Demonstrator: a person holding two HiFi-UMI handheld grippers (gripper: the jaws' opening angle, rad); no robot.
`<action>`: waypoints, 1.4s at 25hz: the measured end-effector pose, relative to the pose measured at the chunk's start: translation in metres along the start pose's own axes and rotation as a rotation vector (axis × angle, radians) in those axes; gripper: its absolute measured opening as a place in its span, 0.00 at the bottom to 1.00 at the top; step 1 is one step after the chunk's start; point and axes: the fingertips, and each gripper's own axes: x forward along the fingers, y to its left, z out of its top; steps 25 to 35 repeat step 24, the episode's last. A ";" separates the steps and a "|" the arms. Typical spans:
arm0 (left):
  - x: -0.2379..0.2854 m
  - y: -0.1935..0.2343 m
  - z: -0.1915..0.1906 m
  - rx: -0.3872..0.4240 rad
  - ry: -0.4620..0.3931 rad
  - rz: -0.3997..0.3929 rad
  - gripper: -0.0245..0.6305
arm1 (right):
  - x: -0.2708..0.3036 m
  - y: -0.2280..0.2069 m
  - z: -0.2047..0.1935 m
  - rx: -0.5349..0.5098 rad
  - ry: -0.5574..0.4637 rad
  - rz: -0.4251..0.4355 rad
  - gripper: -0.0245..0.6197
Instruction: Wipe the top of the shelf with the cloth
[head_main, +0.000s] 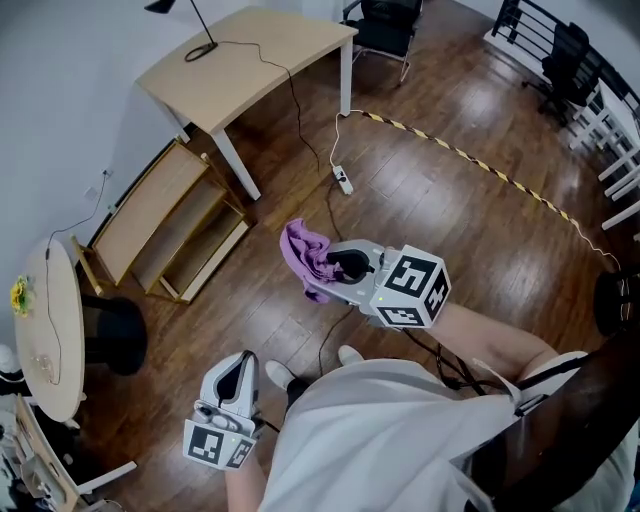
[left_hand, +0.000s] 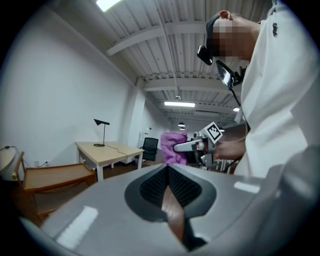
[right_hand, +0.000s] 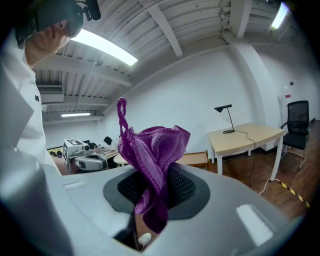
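Observation:
A purple cloth (head_main: 303, 250) hangs bunched from my right gripper (head_main: 325, 268), which is shut on it in mid-air over the wooden floor. In the right gripper view the cloth (right_hand: 152, 145) stands up between the jaws of the right gripper (right_hand: 150, 172). The low wooden shelf (head_main: 150, 215) leans along the left wall, well away from both grippers; it also shows as the shelf (left_hand: 50, 175) and the shelf (right_hand: 195, 159). My left gripper (head_main: 243, 358) is held low near my body, its jaws together and empty, seen as the left gripper (left_hand: 168, 167).
A pale desk (head_main: 250, 60) with a black lamp (head_main: 200, 45) stands beyond the shelf. A power strip (head_main: 344, 182) and its cables lie on the floor. A round table (head_main: 50, 330) and a black stool (head_main: 115, 335) are at the left. Striped tape (head_main: 480, 165) crosses the floor.

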 end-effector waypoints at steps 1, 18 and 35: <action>0.001 -0.002 0.000 0.003 0.000 0.000 0.07 | -0.002 0.000 -0.001 0.000 -0.001 0.002 0.20; -0.005 -0.017 -0.005 0.023 0.011 0.022 0.07 | -0.009 0.011 -0.010 -0.006 0.002 0.032 0.20; -0.007 -0.022 -0.007 0.021 0.017 0.023 0.07 | -0.011 0.014 -0.015 -0.003 0.014 0.039 0.20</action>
